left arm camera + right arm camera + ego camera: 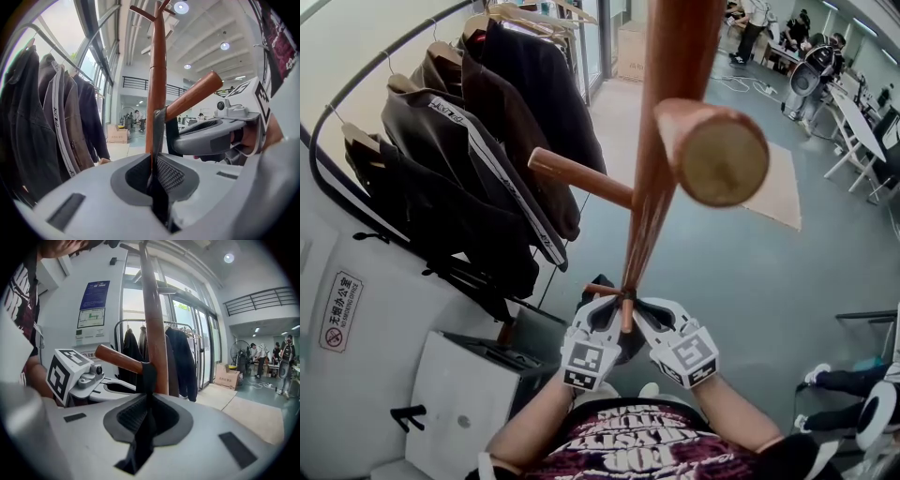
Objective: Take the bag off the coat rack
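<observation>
1. Reddish-brown wood fills the middle of my head view. The round-poled wooden coat rack (661, 169) runs from 6 o'clock up toward 12. One thick peg (712, 150) points almost straight at the camera, and a second peg (581, 178) reaches out toward 9 o'clock.
2. I find the bag by its black fabric bag strap (625, 295), which is looped over a short low peg (602, 291) right against the pole, at 6 o'clock from centre. The bag's body lies under the tools and I cannot make it out.
3. My grey left hand-held gripper (614, 309), with its square-marker cube, comes in from 7 o'clock. In the left gripper view (157, 178) its jaws are clenched on the strap (158, 136). The strap runs straight up from the ribbed pads to the short low peg (192, 96), beside the pole (157, 70).
4. My grey right hand-held gripper (642, 309) comes in from 5 o'clock. In the right gripper view (145, 418) its jaws are also clamped on the strap (149, 376), which hangs down from the peg (119, 359) in front of the pole (152, 324).
5. In the head view the two tools meet nose to nose at the pole, one on either side of the strap.
6. Dark jackets (469, 159) hang on a curved metal rail (356, 70) at 10 o'clock. A white cabinet (459, 394) sits at 8 o'clock. White desks (853, 122) stand well apart at 2 o'clock.
</observation>
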Motion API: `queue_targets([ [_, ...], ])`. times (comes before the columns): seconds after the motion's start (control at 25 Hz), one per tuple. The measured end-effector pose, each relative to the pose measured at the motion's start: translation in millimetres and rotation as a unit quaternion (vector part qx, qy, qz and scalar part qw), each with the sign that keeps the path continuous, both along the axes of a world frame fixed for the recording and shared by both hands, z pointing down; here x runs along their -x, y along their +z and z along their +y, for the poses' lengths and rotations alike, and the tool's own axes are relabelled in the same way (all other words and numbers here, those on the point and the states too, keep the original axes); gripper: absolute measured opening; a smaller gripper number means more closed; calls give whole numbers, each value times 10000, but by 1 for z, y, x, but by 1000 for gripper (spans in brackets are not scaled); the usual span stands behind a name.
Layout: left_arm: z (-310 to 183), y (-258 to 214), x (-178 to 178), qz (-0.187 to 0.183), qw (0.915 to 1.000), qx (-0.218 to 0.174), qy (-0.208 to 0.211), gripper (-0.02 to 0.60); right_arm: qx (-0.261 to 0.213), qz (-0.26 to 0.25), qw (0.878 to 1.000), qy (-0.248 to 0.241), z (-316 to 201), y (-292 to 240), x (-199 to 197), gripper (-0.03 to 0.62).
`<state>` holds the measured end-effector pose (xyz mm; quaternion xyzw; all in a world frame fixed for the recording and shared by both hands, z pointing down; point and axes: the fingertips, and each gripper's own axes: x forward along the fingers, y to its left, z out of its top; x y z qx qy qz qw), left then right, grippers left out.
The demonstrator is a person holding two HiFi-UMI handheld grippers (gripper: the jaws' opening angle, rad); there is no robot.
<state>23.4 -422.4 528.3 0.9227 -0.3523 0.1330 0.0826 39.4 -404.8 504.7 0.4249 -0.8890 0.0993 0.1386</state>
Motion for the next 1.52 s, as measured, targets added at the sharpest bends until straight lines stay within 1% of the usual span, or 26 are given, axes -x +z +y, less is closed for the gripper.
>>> queue_targets([
  [0.04, 0, 0, -1, -13, 10000, -14, -25, 17, -12, 18, 10000, 29, 0, 0, 0, 33],
  [0.12, 0, 0, -2, 28, 10000, 5, -62, 12, -19, -17, 10000, 72, 1, -1, -1, 26],
  [0.28, 0, -1, 0, 236, 9995, 195, -32, 9, 25, -333, 9993, 178, 2, -1, -2, 14],
  [0.36, 1, -1, 1, 275, 9992, 272, -18, 8, 86, -535, 9982, 256, 2, -1, -2, 9],
  [0.48, 4, -4, 6, 322, 9989, 330, -51, 8, 188, -870, 9955, 317, 5, -2, -5, 8],
  [0.72, 7, -10, 14, 436, 9982, 404, -80, 6, 185, -1211, 9920, 304, 7, -9, -9, 7],
  [1.16, 22, -41, 12, 471, 9986, 228, -30, 6, 9, -1335, 9910, 111, 16, -38, -14, 6],
  [1.32, 29, -58, 13, 550, 9984, 87, -101, 6, -104, -1432, 9896, -3, 25, -54, -16, 6],
  [1.52, 42, -74, 15, 559, 9983, -79, -147, 6, -209, -1473, 9887, -171, 39, -72, -15, 8],
])
